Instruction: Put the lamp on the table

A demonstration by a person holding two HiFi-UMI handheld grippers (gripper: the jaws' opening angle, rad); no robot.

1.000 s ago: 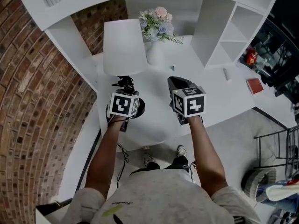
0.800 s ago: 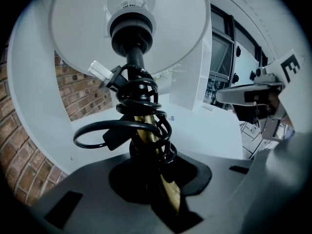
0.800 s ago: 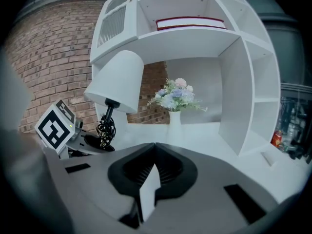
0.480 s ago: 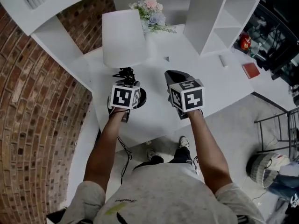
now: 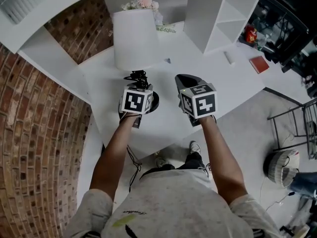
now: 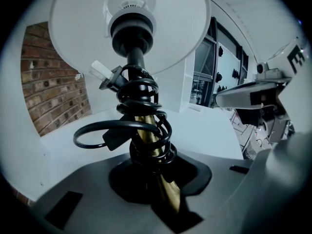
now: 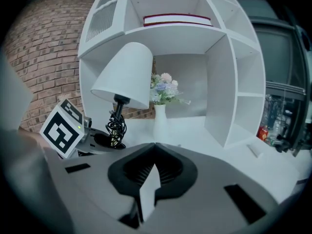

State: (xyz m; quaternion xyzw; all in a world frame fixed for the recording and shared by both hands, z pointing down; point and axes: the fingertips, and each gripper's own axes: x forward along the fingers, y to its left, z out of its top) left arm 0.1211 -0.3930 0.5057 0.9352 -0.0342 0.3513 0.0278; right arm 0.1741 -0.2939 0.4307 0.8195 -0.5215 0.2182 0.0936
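The lamp has a white shade (image 5: pixel 134 38), a brass stem (image 6: pixel 157 155) wound with black cord (image 5: pixel 137 77), and a black round base (image 5: pixel 152 101). My left gripper (image 5: pixel 137 99) is shut on the stem just above the base, over the left part of the white table (image 5: pixel 163 128). I cannot tell whether the base touches the table. In the right gripper view the lamp (image 7: pixel 127 74) leans slightly beside the left gripper's marker cube (image 7: pixel 62 128). My right gripper (image 5: pixel 187 82) hovers to the lamp's right, shut and holding nothing.
A white vase of flowers (image 7: pixel 161 116) stands behind the lamp, by a white shelf unit (image 5: pixel 213 14). A small white object (image 5: pixel 228 57) and a red book (image 5: pixel 258 64) lie at the table's right. A brick wall (image 5: pixel 34 133) runs along the left.
The head view has swung, so the shelves and flowers slid toward the top edge. The lamp and both grippers keep nearly the same places; the left grip is unchanged.
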